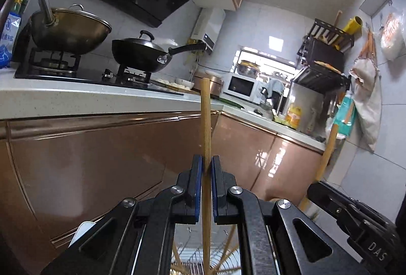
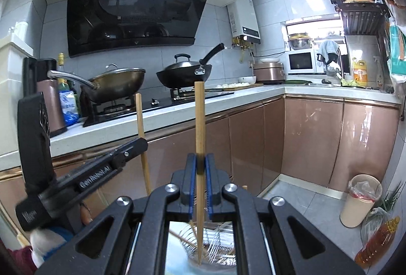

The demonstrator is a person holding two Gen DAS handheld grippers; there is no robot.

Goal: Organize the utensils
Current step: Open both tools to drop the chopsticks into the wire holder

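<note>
In the left wrist view my left gripper (image 1: 207, 161) is shut on a wooden chopstick (image 1: 205, 117) that stands upright between its blue pads. My right gripper (image 1: 314, 189) shows at the lower right, holding a second chopstick (image 1: 328, 150). In the right wrist view my right gripper (image 2: 200, 161) is shut on its upright chopstick (image 2: 198, 117). My left gripper (image 2: 140, 144) reaches in from the left with its own chopstick (image 2: 140, 117). Below both grippers sits a wire utensil holder (image 2: 218, 247) with several more chopsticks; the lower tips of the held chopsticks reach down towards it.
Ahead runs a white counter (image 2: 177, 115) over copper-coloured cabinets (image 2: 312, 138). A steel pot (image 2: 116, 83) and a black wok (image 2: 184, 74) sit on the stove under a black hood (image 2: 137, 6). A bin (image 2: 361, 201) and an oil bottle (image 2: 378, 239) stand on the floor at right.
</note>
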